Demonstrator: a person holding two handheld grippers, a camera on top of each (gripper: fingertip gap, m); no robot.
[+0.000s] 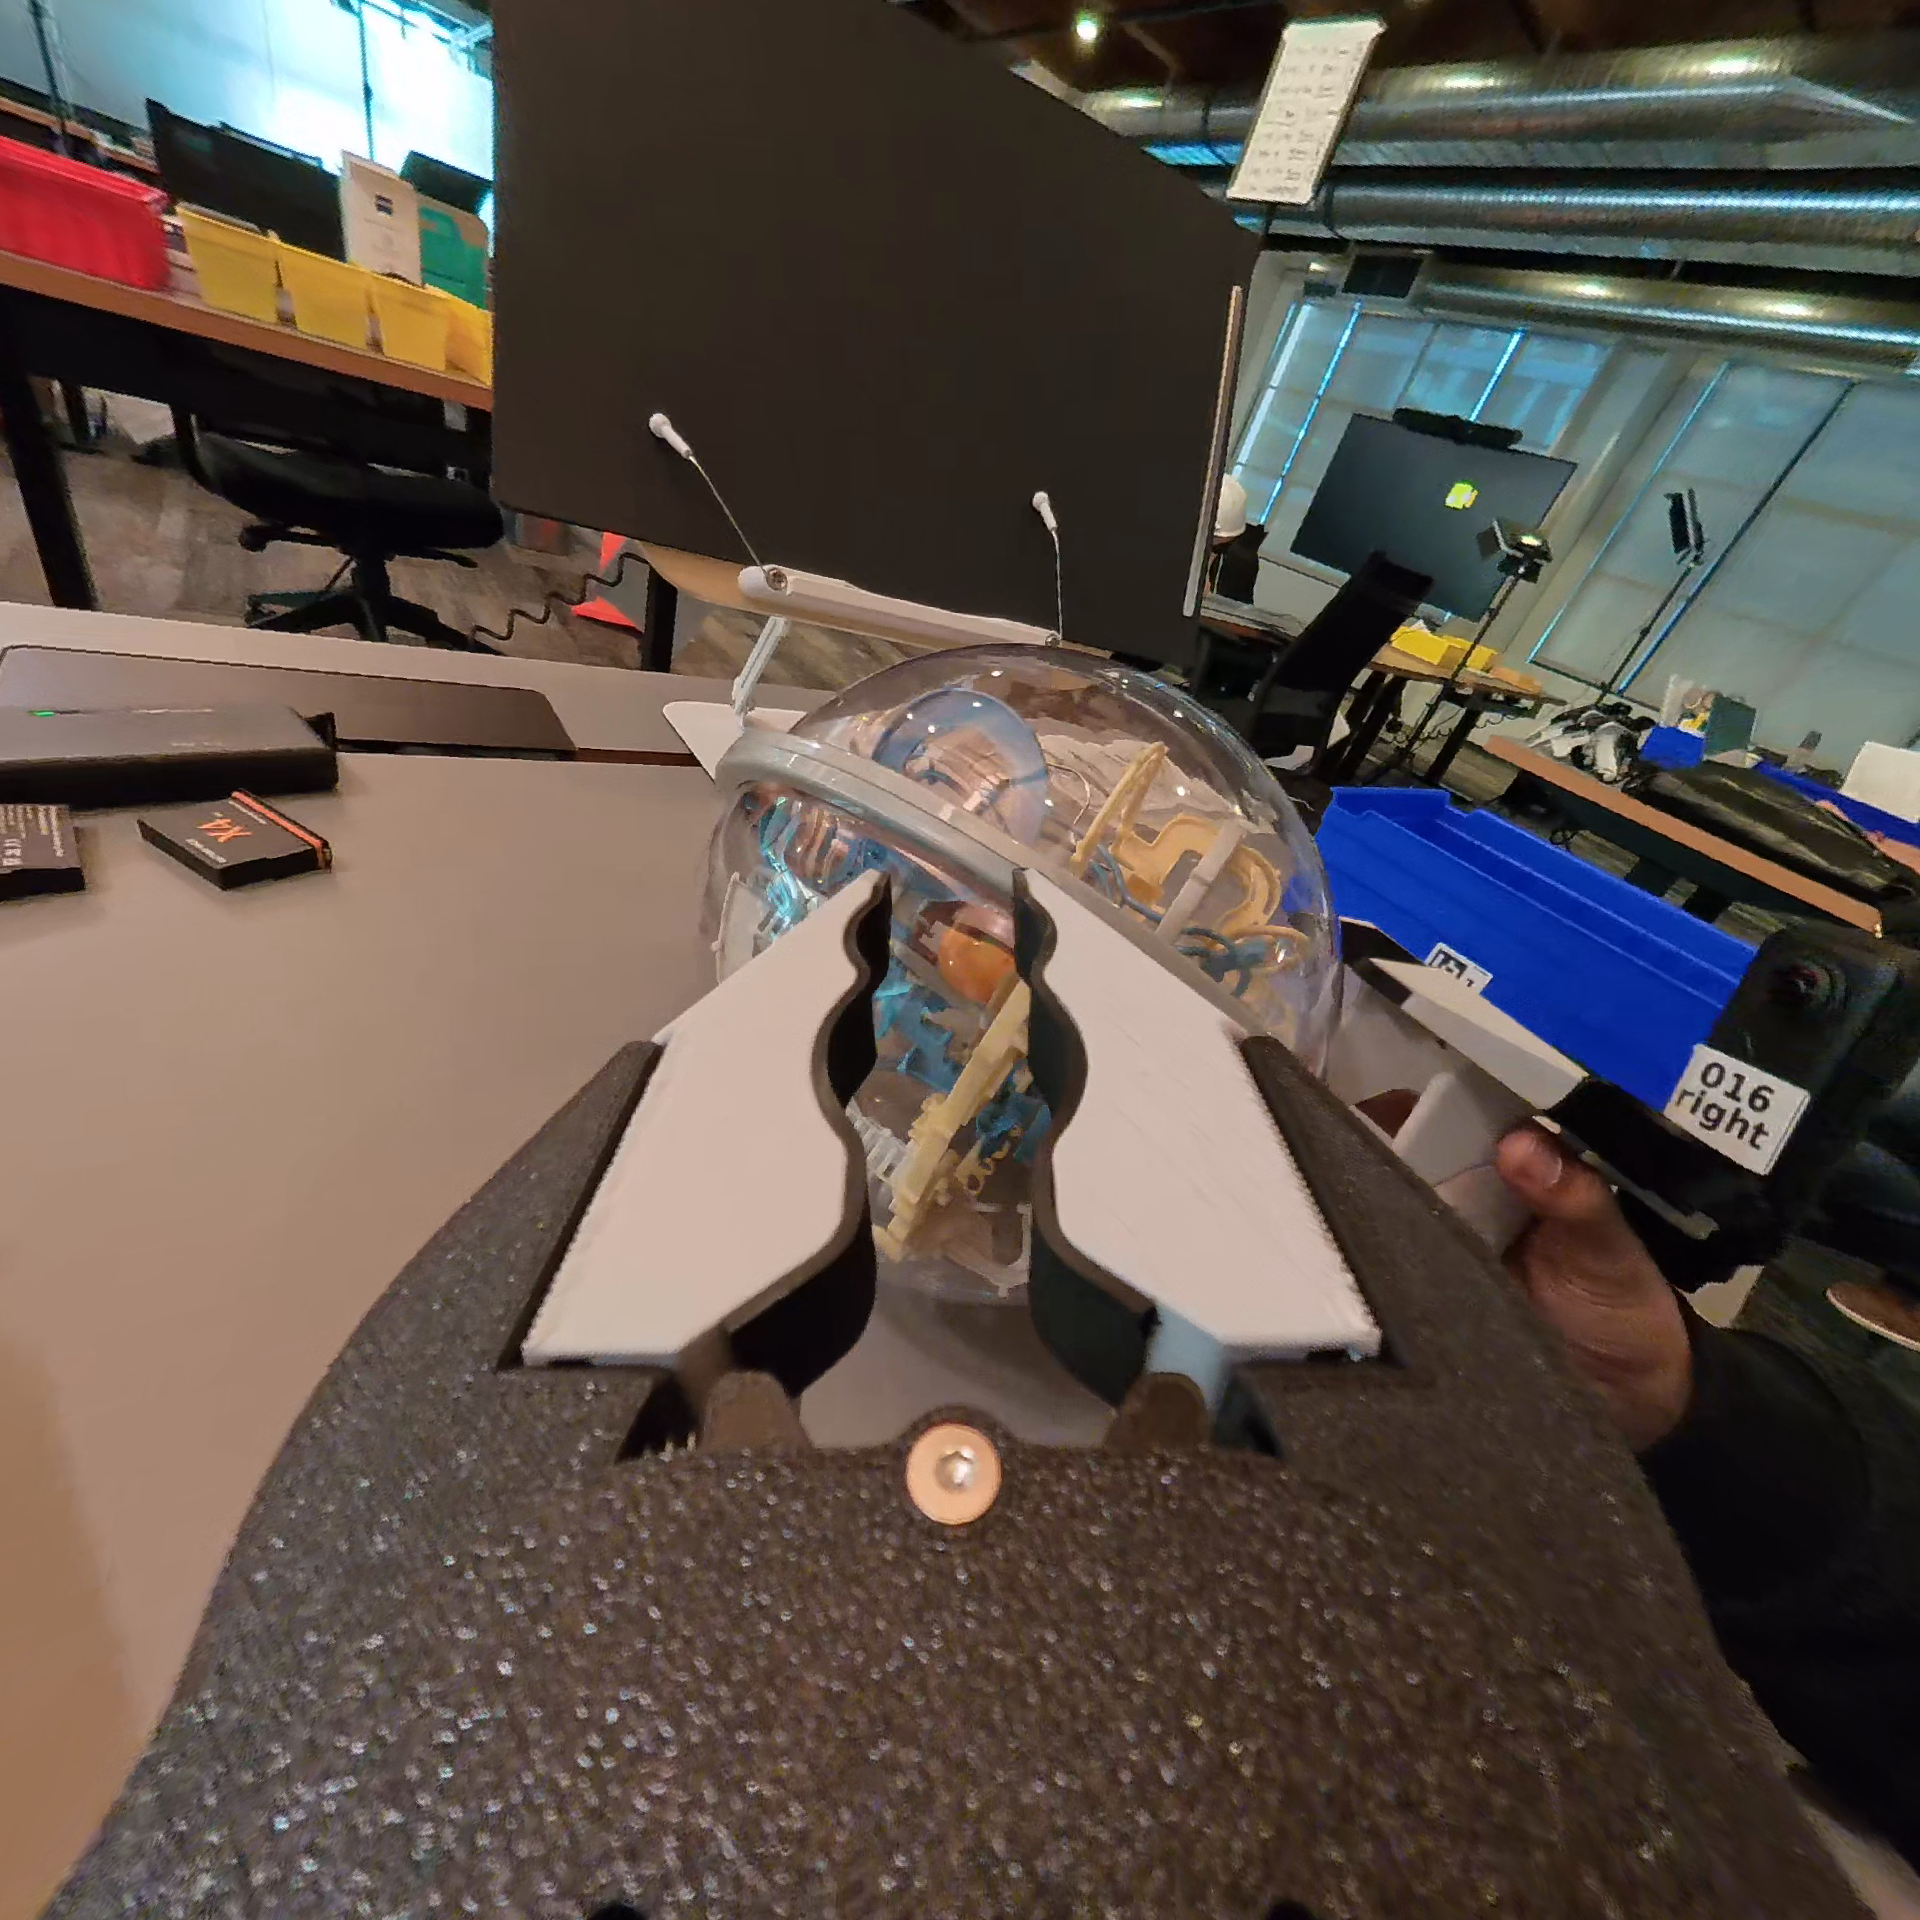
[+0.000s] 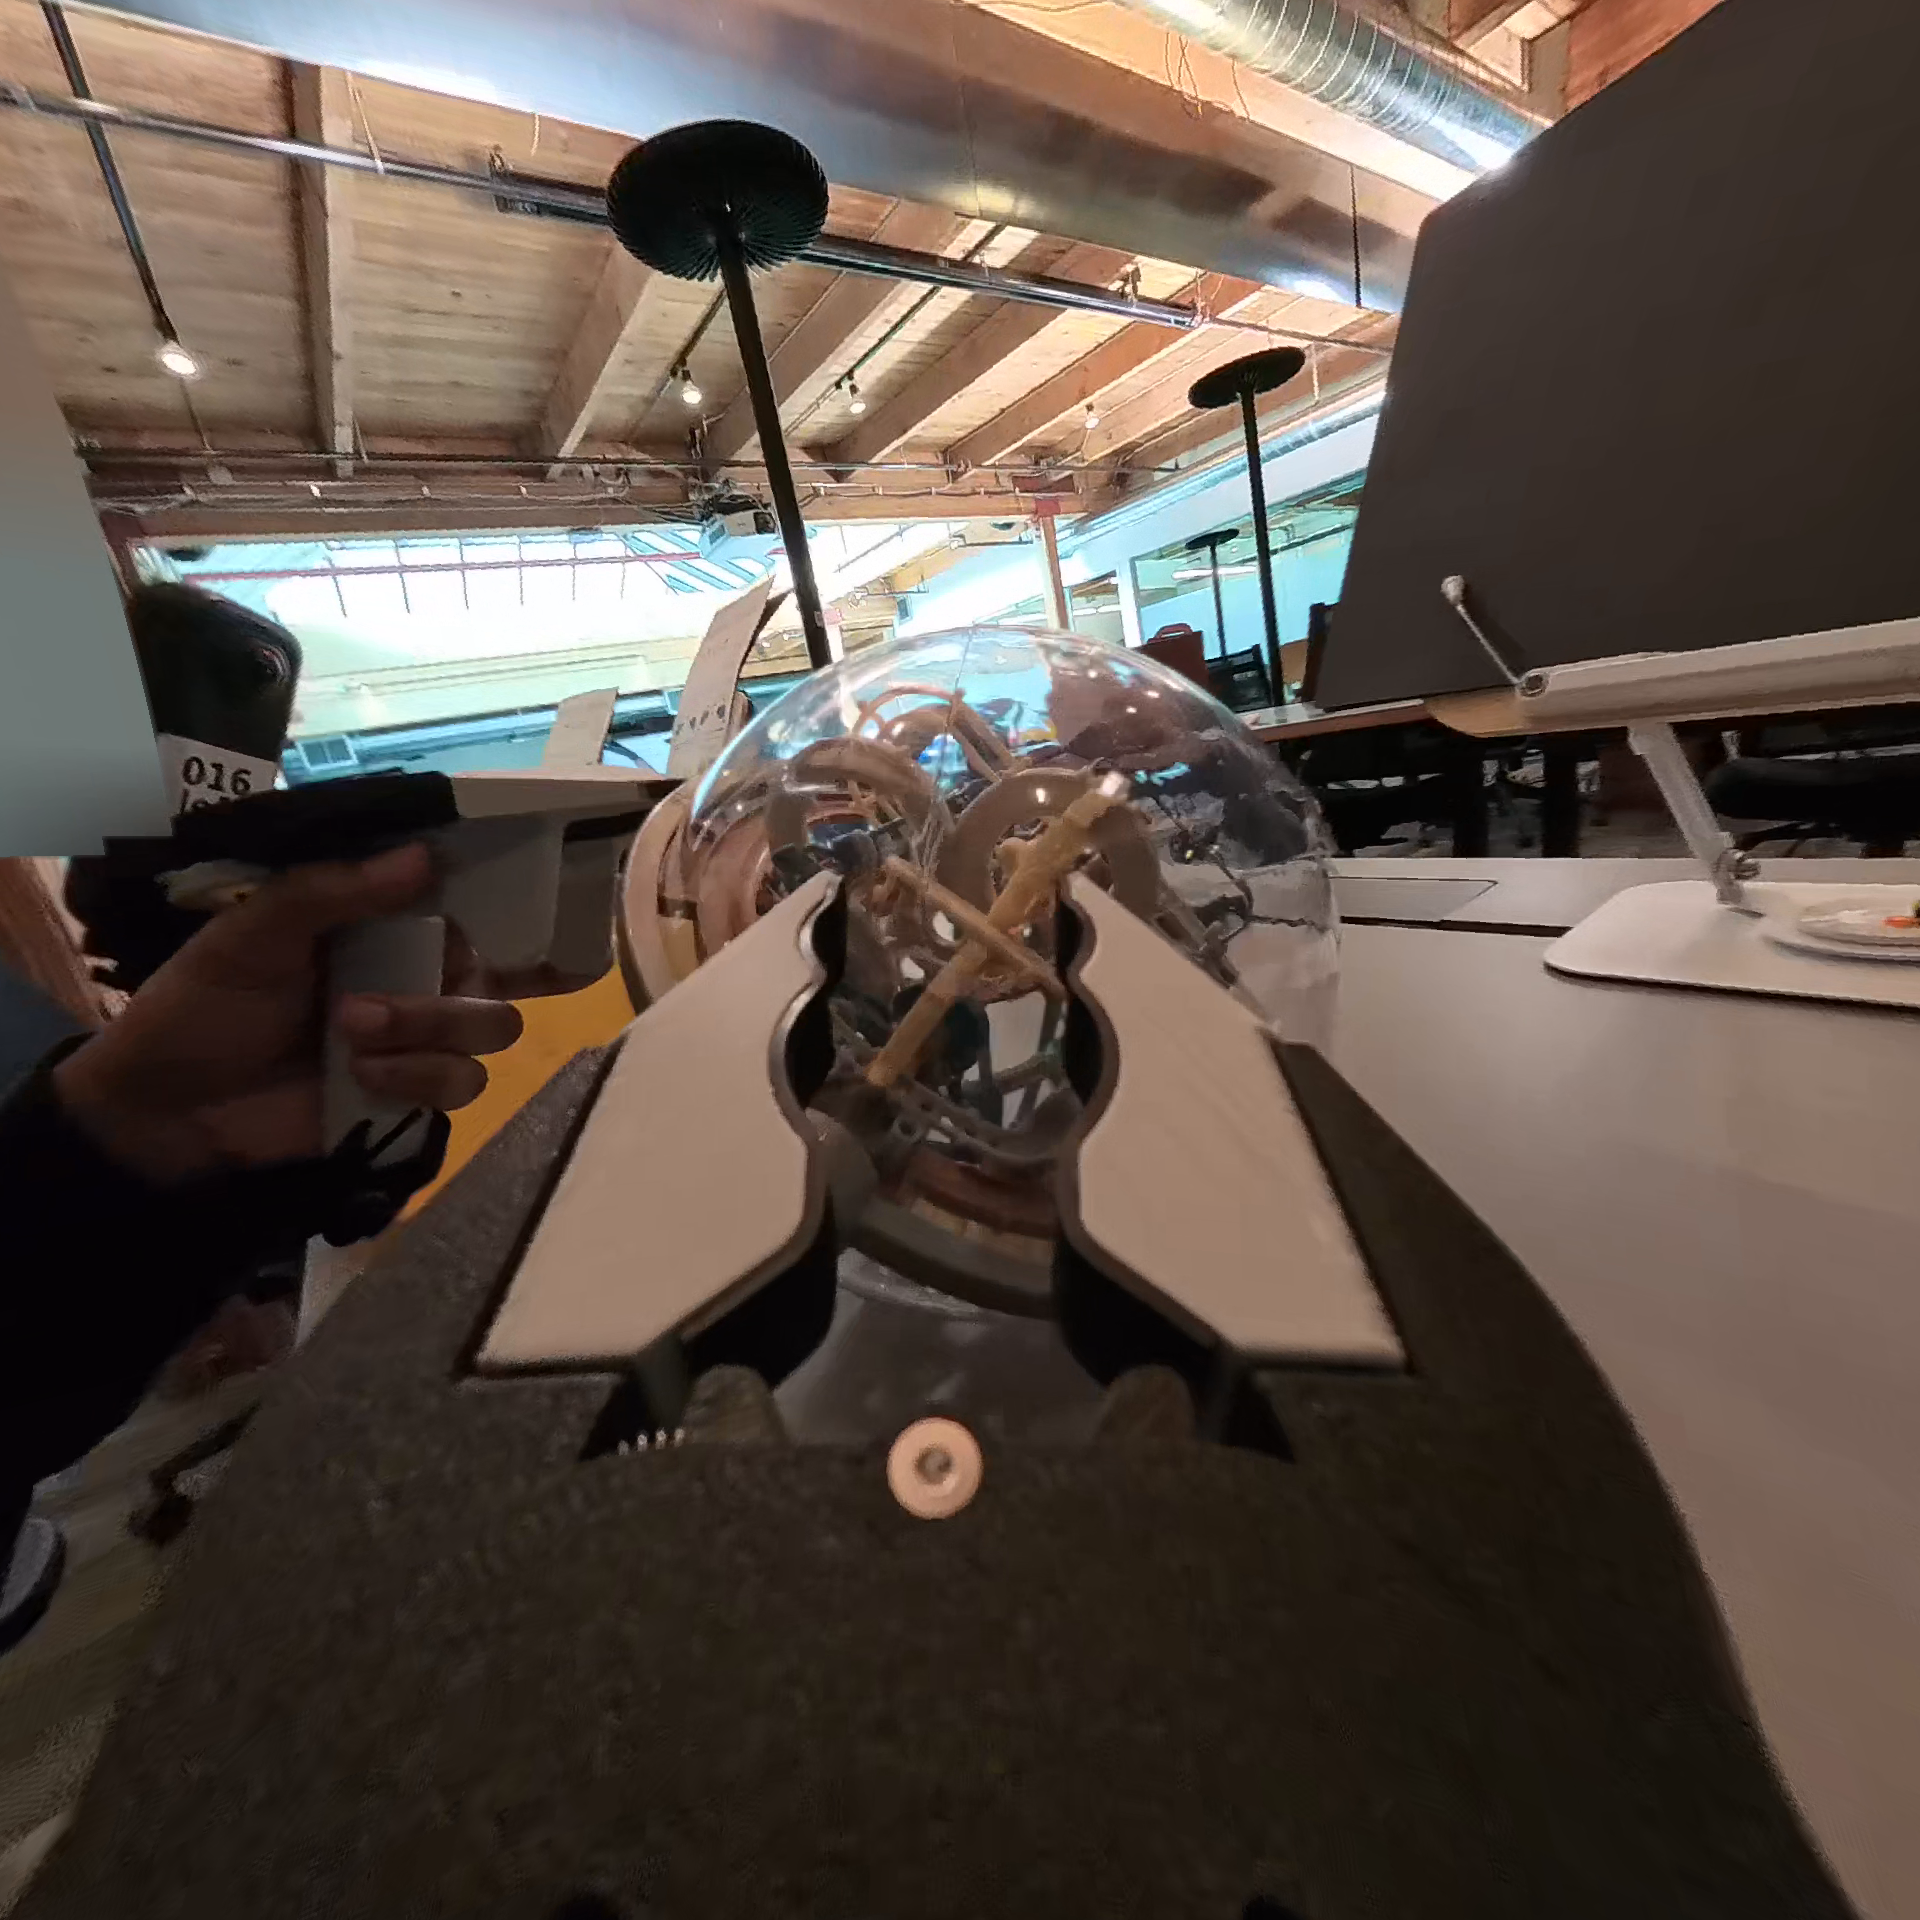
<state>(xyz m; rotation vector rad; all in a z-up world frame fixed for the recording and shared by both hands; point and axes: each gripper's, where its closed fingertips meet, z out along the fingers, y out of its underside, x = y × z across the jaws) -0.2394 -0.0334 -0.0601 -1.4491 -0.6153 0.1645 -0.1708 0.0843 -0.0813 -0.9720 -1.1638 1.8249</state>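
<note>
We see the clear maze ball (image 1: 1023,914) just above the grey table (image 1: 416,1039), caught between our two claws: it sits dead ahead of the left claw (image 1: 951,883) and dead ahead of the right claw (image 2: 945,894), both equally near. Being round, it has no long axis. Each claw is part spread, fingers (image 1: 727,1122) seemingly against the shell. A blue bin (image 1: 1538,935) lies far right.

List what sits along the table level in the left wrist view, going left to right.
Small black box with an orange stripe → left gripper, jaws apart in front of the clear maze ball → hand holding the right gripper against the ball's far side → blue bin.
</note>
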